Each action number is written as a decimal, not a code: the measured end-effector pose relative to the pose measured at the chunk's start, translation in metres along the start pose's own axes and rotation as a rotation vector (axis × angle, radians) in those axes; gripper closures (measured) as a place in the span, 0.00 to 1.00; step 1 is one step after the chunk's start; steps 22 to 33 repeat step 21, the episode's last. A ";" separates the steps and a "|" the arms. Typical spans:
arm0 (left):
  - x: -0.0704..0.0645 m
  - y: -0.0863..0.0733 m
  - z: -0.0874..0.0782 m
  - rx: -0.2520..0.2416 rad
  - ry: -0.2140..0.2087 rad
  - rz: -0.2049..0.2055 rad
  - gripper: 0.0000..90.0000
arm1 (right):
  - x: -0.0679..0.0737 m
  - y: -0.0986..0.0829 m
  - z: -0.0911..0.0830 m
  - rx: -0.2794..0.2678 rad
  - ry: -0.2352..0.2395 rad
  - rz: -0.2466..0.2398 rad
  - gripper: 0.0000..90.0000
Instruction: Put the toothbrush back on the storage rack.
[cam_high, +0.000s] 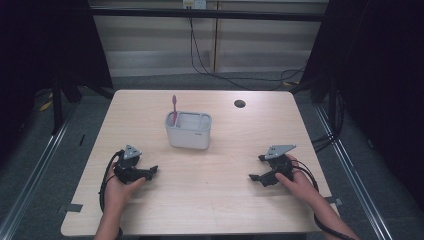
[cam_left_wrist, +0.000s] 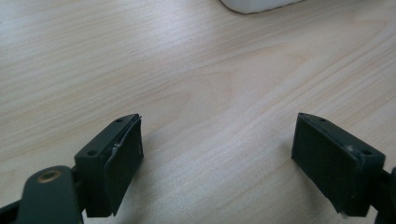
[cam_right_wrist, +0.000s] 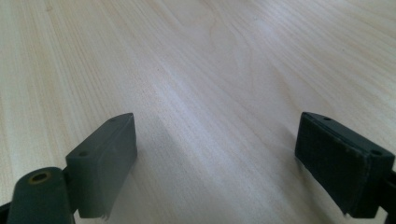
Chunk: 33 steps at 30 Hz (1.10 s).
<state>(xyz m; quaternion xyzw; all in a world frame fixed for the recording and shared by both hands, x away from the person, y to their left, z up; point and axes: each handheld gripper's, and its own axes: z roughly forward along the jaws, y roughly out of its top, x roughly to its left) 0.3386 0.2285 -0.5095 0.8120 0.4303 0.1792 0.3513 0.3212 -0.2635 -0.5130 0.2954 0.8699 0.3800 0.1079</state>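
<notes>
The table (cam_high: 200, 200) carries little: a white holder (cam_high: 188, 131) stands a bit back of its middle, nearer the far edge than the near one, and a pink toothbrush (cam_high: 174, 109) stands upright in the holder's left compartment, head up; the right compartment looks empty, though I cannot see its bottom. A dark round hole (cam_high: 240, 104) sits near the far edge, toward the right corner. I hold my left gripper (cam_high: 150, 171) low over the wood by the near left part of the table, jaws spread wide with nothing between them; in the left gripper view (cam_left_wrist: 217, 140) only bare wood lies between them, with the holder's base at the top edge. My right gripper (cam_high: 256, 177) rests toward the near right edge, jaws likewise wide apart and empty (cam_right_wrist: 217, 140). Both are well apart from the holder. I judge this a resting point, no grasp begun. If the toothbrush is next, the left gripper is nearer: it must rise, reach forward and pinch the handle above the rim.
</notes>
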 end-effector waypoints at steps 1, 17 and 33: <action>0.000 0.000 0.000 0.000 0.000 0.000 0.18 | 0.000 0.000 0.000 0.000 0.000 0.001 0.14; 0.000 0.000 0.001 0.000 0.003 -0.005 0.17 | 0.000 0.000 0.000 -0.001 0.000 0.002 0.14; 0.000 0.000 0.001 -0.001 0.000 -0.004 0.17 | 0.000 0.000 0.000 -0.001 0.000 0.001 0.14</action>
